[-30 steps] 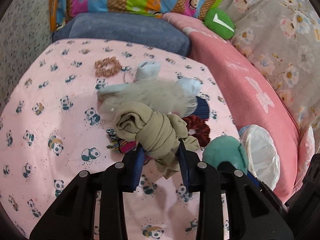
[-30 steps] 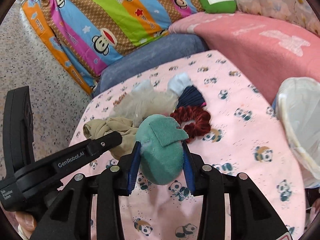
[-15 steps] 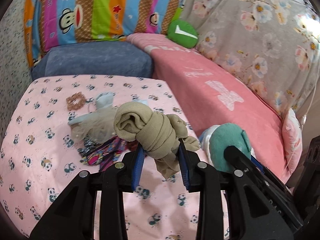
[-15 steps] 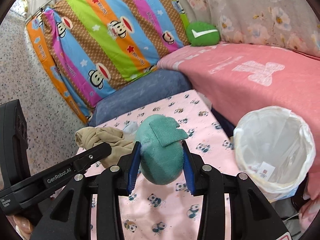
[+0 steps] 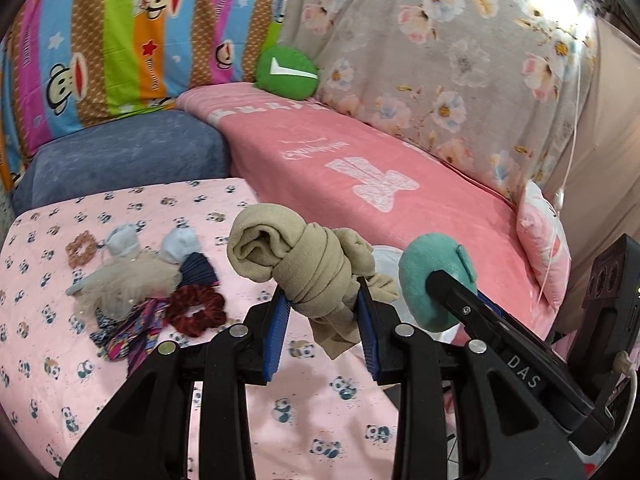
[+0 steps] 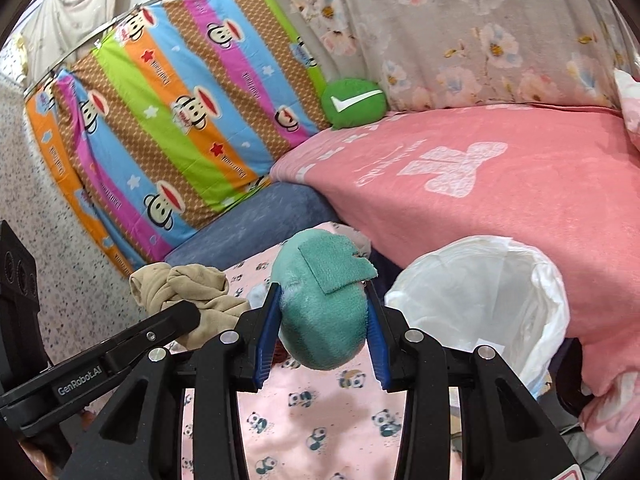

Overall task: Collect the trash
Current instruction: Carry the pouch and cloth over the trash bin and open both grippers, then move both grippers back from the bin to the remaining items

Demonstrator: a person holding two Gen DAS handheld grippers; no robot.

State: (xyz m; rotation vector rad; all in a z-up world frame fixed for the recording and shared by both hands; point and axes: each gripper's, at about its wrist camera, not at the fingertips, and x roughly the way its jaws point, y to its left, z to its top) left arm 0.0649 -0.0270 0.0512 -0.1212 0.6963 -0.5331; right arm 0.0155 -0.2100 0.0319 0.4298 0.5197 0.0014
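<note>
My left gripper (image 5: 322, 308) is shut on a knotted beige cloth bundle (image 5: 296, 264) and holds it above the pink panda-print table (image 5: 280, 420). My right gripper (image 6: 322, 318) is shut on a teal plush piece (image 6: 324, 312), raised above the table's right edge. The teal plush also shows in the left wrist view (image 5: 430, 280), right of the beige bundle. A bin lined with a white plastic bag (image 6: 480, 300) stands open just right of the right gripper. The beige bundle shows in the right wrist view (image 6: 188, 292) at left.
More items lie on the table's left: a dark red scrunchie (image 5: 196, 312), a grey tulle piece (image 5: 120, 284), a patterned cloth (image 5: 132, 332) and a brown scrunchie (image 5: 82, 248). A pink-covered sofa (image 5: 360, 168) and a blue cushion (image 5: 120, 156) border the table.
Both grippers have lifted and swung right with their loads. The pile on the table has dropped to the left. The white bin has come closer in the right wrist view.
</note>
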